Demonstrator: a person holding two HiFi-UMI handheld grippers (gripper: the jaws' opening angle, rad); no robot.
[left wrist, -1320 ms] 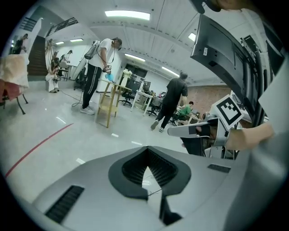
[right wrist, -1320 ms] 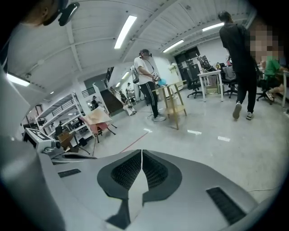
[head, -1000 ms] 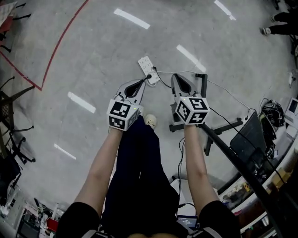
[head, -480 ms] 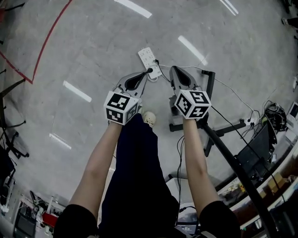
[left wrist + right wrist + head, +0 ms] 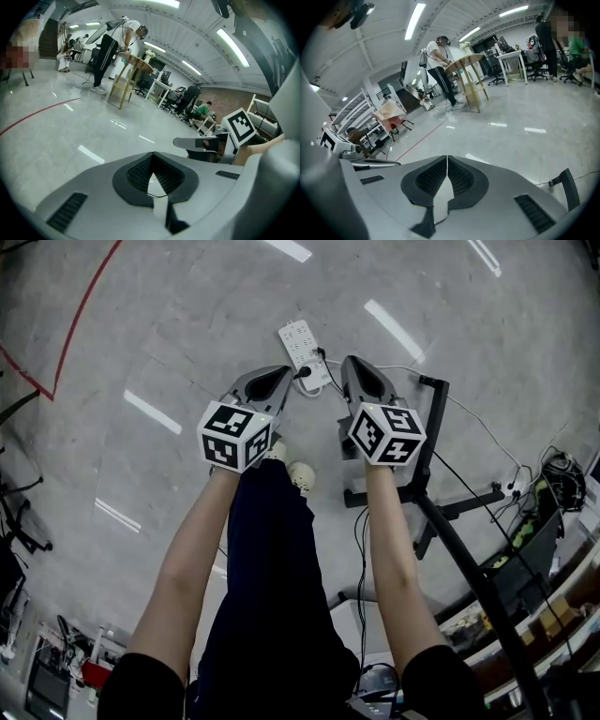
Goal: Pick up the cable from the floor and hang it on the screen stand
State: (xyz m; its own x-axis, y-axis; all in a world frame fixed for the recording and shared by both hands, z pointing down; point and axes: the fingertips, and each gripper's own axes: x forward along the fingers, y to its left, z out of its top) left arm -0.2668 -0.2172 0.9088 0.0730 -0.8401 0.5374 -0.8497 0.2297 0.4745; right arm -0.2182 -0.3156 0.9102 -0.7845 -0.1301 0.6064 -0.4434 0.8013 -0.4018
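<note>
- Our left gripper has its jaws pressed together, with nothing between them.
- Our right gripper is pressed together too and carries nothing.
- We hold both side by side, pointing down at the floor, which is smooth grey concrete shining with streaks of ceiling light.
- We see a red line crossing the floor at the far left.
- A white power strip lies just ahead of the gripper tips, and the thin white cable trails from it to the right along the floor.
- We see the black screen stand just right of our right gripper.
- Farther off, the room holds a tall round wooden table, desks, office chairs and people.
</note>
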